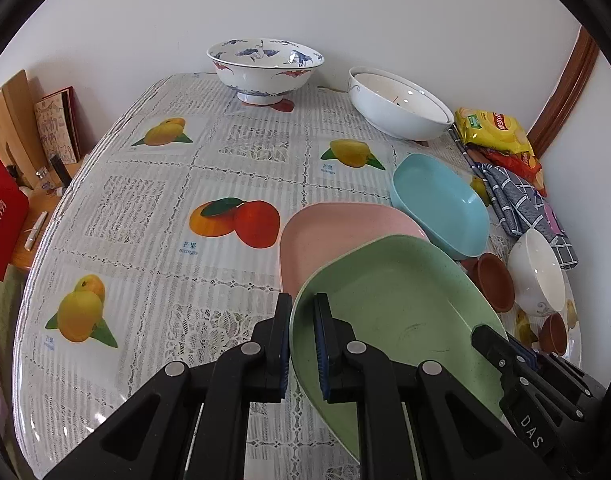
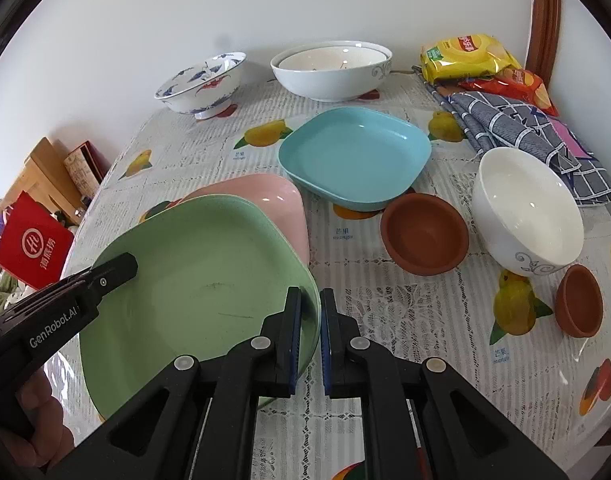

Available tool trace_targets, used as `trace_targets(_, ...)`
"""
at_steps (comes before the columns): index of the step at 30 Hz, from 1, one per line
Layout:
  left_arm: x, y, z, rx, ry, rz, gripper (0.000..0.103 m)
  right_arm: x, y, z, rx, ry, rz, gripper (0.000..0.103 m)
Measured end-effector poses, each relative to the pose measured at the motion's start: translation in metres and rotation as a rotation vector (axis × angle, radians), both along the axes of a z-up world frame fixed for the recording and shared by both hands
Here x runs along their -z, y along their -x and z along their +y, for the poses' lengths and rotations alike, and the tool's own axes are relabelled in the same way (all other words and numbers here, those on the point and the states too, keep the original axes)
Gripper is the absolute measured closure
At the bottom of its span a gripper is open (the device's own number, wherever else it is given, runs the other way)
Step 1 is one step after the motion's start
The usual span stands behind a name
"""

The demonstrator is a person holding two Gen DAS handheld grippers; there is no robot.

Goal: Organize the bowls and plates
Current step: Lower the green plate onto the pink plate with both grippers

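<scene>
A green square plate (image 1: 393,300) (image 2: 197,288) is gripped at two opposite rims. My left gripper (image 1: 303,298) is shut on its left rim, and my right gripper (image 2: 311,292) is shut on its right rim. The plate hangs tilted over a pink plate (image 1: 337,232) (image 2: 273,196) that lies on the table; whether the two touch I cannot tell. Behind them sits a blue square plate (image 1: 441,204) (image 2: 353,152). Each gripper also shows in the other's view: the right gripper (image 1: 493,340), the left gripper (image 2: 123,266).
Two brown clay bowls (image 2: 425,232) (image 2: 579,304) and a white bowl (image 2: 525,208) stand to the right. At the back are nested white bowls (image 2: 329,68) and a blue-patterned bowl (image 2: 201,80). Snack bags (image 2: 465,56) and a checked cloth (image 2: 525,128) lie far right. A red bag (image 2: 33,244) stands off the table's left edge.
</scene>
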State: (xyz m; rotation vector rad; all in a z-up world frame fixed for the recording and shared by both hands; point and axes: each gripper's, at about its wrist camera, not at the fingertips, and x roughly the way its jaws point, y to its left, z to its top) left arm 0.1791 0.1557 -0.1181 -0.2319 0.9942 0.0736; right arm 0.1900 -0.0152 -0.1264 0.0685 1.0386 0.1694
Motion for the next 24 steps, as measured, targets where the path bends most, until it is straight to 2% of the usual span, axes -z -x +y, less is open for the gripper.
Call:
trace_targets(8, 0.006, -0.026, 0.004, 0.01, 0.009, -0.003, 0.091, 0.012, -0.017, 0.002, 0.002, 0.003, 0.016, 0.094)
trace_targets(24, 0.02, -0.071, 0.009, 0.031, 0.034, -0.02, 0.087, 0.021, -0.044, 0.015, -0.031, 0.074, 0.012, 0.09)
